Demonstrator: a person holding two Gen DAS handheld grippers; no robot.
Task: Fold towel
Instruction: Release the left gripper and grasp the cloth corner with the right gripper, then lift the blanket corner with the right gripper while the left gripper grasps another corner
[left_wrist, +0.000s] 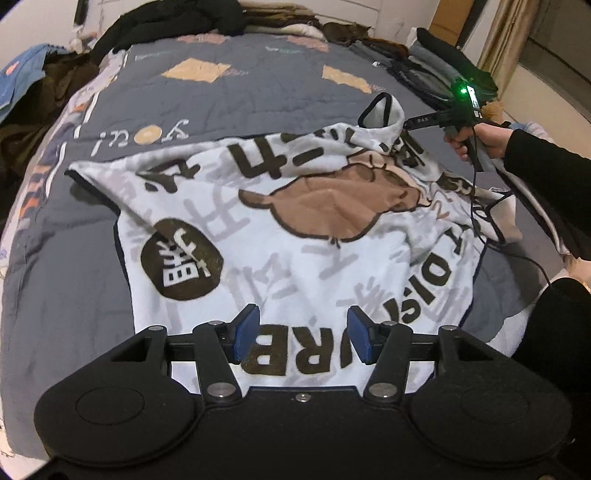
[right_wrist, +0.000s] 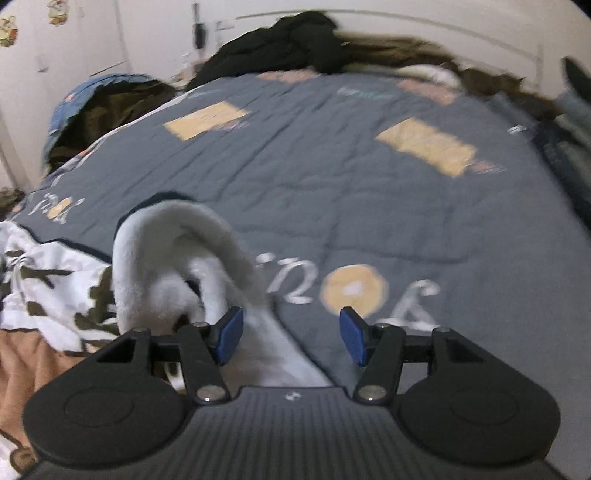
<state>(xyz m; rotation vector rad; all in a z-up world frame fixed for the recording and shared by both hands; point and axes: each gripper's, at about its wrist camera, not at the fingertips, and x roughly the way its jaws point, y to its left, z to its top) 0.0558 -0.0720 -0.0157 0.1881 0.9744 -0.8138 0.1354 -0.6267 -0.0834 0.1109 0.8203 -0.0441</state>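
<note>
Left wrist view: the white printed fleece towel (left_wrist: 295, 229) lay rumpled on the grey quilted bedspread (left_wrist: 258, 92), the left gripper (left_wrist: 303, 334) spread above its near edge. Right wrist view: the right gripper (right_wrist: 291, 334) gaped, a raised towel corner (right_wrist: 177, 254) just beside its left finger

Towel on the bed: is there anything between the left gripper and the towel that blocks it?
Nothing visible does. The left gripper hangs open directly over the near edge of the towel, with only towel between its fingers. The right gripper, also open, is at the raised far corner.
</note>
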